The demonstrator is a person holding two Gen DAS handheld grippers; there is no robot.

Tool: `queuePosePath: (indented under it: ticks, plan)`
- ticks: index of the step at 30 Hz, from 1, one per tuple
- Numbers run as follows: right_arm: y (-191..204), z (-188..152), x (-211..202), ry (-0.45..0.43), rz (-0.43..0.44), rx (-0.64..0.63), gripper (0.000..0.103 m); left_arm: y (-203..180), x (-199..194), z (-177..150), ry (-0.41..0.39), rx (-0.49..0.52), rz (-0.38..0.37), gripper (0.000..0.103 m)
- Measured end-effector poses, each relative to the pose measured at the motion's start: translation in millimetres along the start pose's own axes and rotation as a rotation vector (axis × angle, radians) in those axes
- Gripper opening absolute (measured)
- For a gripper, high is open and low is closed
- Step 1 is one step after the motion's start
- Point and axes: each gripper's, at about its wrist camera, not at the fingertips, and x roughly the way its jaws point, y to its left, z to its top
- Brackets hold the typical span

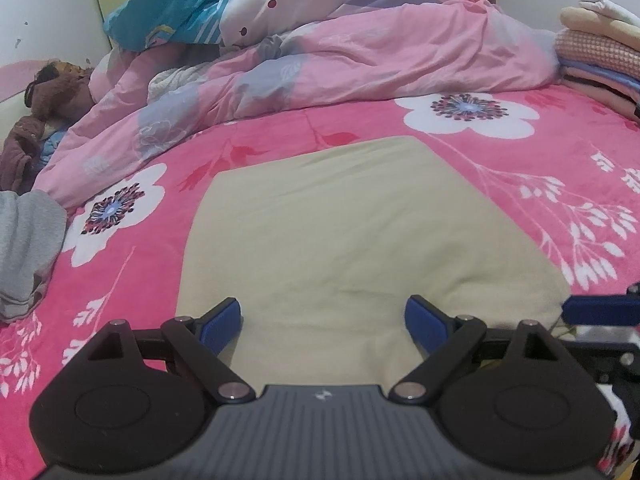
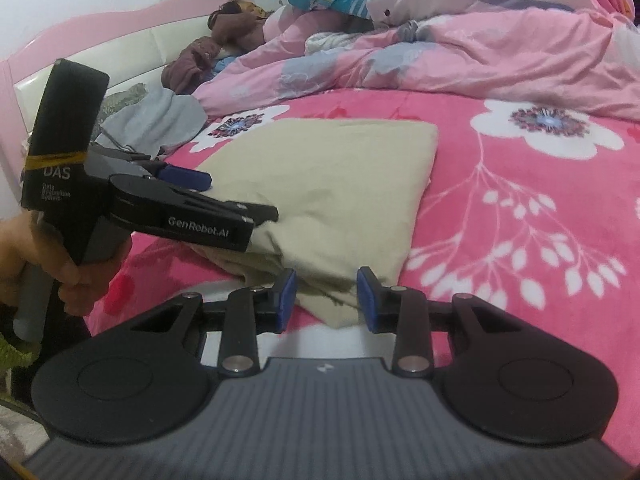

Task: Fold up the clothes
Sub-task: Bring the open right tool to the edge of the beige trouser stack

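Observation:
A folded beige garment (image 1: 360,240) lies flat on the pink flowered bedspread (image 1: 540,168). My left gripper (image 1: 323,322) hovers over its near edge with its jaws wide open and nothing between them. In the right wrist view the same garment (image 2: 340,184) stretches away from me, and its rumpled near corner sits between the blue pads of my right gripper (image 2: 327,300). Those jaws stand partly open and the pads do not press the cloth. The left gripper (image 2: 228,196) shows from the side over the garment's left edge, held by a hand (image 2: 68,272).
A pink quilt (image 1: 320,64) is heaped across the far side of the bed. A stack of folded clothes (image 1: 600,68) sits at the far right. A grey garment (image 1: 24,248) and brown clothing (image 1: 24,144) lie at the left. A pink and white headboard (image 2: 120,44) borders the left.

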Motion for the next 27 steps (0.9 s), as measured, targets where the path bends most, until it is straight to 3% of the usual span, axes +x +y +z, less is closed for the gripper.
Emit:
queuePosePath:
  ticks: [10, 15, 16, 18, 21, 24, 27]
  plan:
    - [2, -14, -5, 0.012, 0.012, -0.009, 0.043, -3, -1, 0, -0.004, 0.022, 0.020, 0.091]
    - [3, -13, -14, -0.004, -0.021, -0.018, 0.055, -3, -1, -2, -0.015, 0.016, 0.021, 0.091]
    - [3, -12, -17, -0.018, -0.041, -0.022, 0.058, -3, -1, -3, -0.018, 0.014, 0.021, 0.091]
    - [2, -8, -22, -0.048, -0.108, -0.029, 0.075, -3, -1, -3, -0.021, 0.013, 0.020, 0.091]
    - [-3, -3, -24, -0.076, -0.265, -0.022, 0.090, -2, -1, -5, -0.027, 0.006, 0.019, 0.092]
    - [-18, -3, -19, -0.060, -0.394, 0.036, 0.101, -2, -1, -5, -0.032, 0.002, 0.020, 0.092]
    - [-33, -9, -11, -0.018, -0.439, 0.114, 0.102, -2, -1, -5, -0.032, 0.003, 0.021, 0.092]
